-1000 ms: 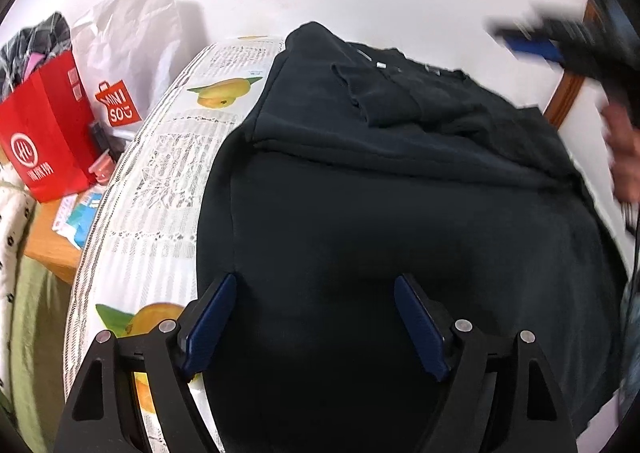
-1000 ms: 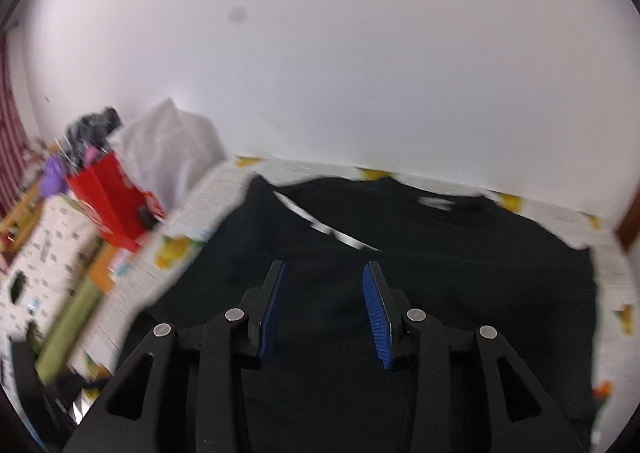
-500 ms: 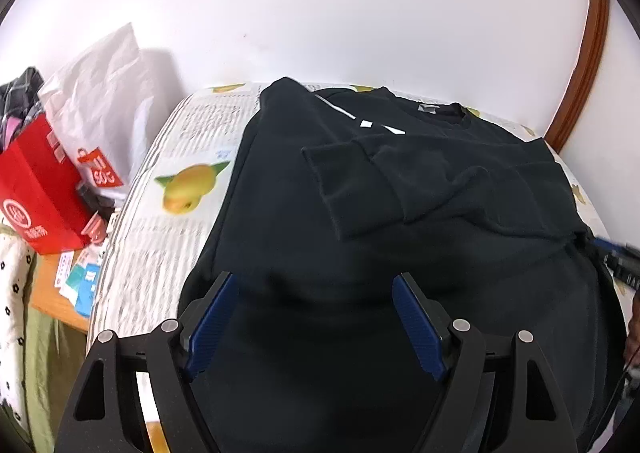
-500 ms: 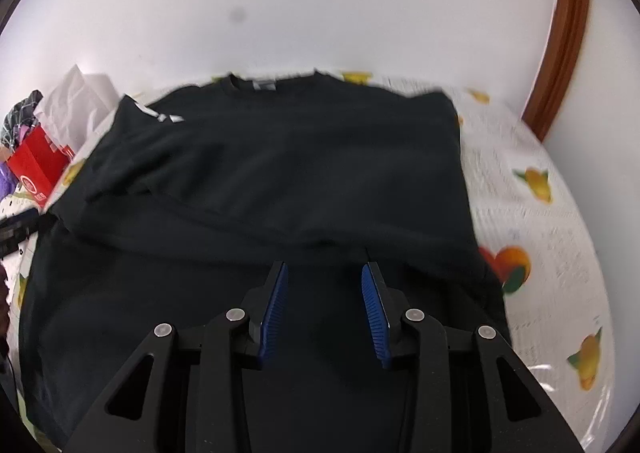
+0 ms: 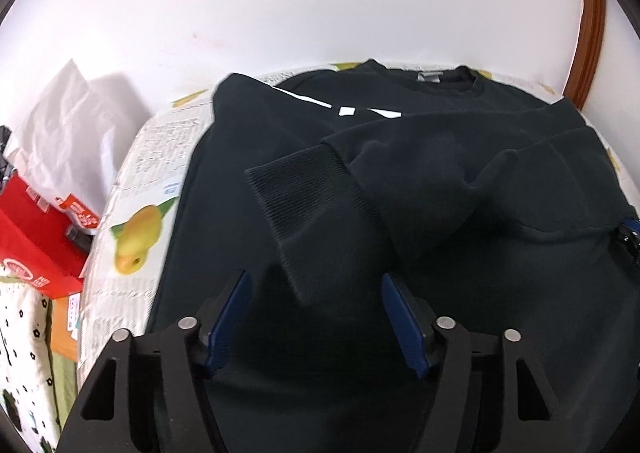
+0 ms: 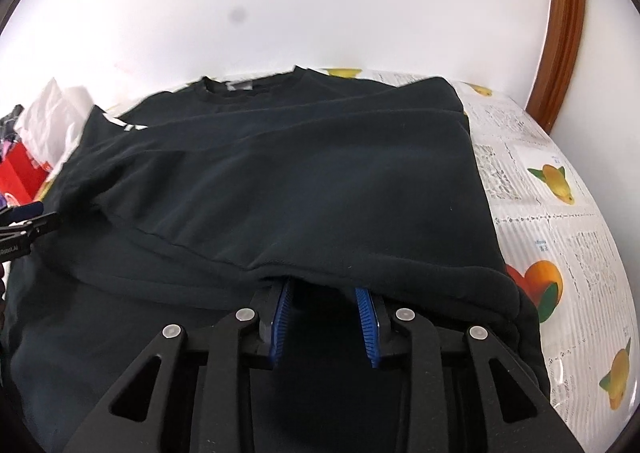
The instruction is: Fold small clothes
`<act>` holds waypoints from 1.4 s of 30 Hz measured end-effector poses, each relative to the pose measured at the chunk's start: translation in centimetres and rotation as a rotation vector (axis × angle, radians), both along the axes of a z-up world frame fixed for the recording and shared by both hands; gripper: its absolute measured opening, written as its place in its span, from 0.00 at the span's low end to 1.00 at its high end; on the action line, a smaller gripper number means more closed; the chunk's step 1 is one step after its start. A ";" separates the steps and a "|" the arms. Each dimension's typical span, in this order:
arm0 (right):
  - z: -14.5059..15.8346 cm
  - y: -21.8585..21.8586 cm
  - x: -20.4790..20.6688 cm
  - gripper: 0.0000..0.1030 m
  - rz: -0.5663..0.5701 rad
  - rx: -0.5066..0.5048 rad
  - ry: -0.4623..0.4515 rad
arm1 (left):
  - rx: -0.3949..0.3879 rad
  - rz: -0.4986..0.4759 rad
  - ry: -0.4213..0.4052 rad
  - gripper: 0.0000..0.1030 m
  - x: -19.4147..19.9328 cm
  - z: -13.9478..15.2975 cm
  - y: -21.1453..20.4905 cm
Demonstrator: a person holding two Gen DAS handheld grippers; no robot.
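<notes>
A black sweatshirt (image 5: 400, 181) lies flat on the table, collar at the far wall, both sleeves folded across its chest. One ribbed cuff (image 5: 300, 205) lies on top near the middle. My left gripper (image 5: 316, 293) is open just above the lower body of the sweatshirt, the cuff's end between its fingers. In the right wrist view the sweatshirt (image 6: 300, 181) fills the middle. My right gripper (image 6: 324, 293) is open, its fingertips tucked under the edge of the folded sleeve layer. The right gripper shows at the left wrist view's right edge (image 5: 628, 233).
The table has a cloth printed with fruit and text (image 6: 560, 221). A red shopping bag (image 5: 36, 237) and a white paper bag (image 5: 72, 125) stand off the table's left side. A white wall is behind. A brown wooden frame (image 6: 564, 25) is at the right.
Both grippers have come down towards the sweatshirt's lower part. My right gripper swung from the left side to the right side and slid its tips under the sleeve fold.
</notes>
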State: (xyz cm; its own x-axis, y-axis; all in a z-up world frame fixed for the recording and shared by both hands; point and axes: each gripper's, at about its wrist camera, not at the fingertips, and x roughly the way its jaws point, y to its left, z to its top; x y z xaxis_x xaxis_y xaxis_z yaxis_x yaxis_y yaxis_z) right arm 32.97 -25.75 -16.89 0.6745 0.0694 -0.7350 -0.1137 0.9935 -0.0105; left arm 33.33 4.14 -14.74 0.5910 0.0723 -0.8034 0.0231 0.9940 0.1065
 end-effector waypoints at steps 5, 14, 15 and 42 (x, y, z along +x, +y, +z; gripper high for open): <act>-0.2 0.1 0.2 0.27 -0.011 -0.028 -0.016 | 0.021 -0.012 -0.009 0.37 1.2 -0.8 -1.0; -0.3 0.0 0.3 0.27 -0.026 -0.054 -0.018 | 0.003 0.039 -0.110 0.16 -0.6 2.2 2.1; -0.3 0.0 0.3 0.27 -0.026 -0.055 -0.017 | 0.004 0.047 -0.118 0.16 -0.9 2.4 2.6; 1.8 -4.7 -0.9 0.26 -0.098 0.009 0.033 | -0.095 0.102 -0.002 0.33 -5.8 0.3 6.0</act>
State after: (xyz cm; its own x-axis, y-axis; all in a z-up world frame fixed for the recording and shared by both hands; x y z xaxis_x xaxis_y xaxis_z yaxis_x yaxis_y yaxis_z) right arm 32.10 -30.42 -15.11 0.6539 0.0110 -0.7565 -0.0162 0.9999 0.0005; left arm 27.51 10.17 -14.47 0.5865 0.0559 -0.8081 -0.0786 0.9968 0.0119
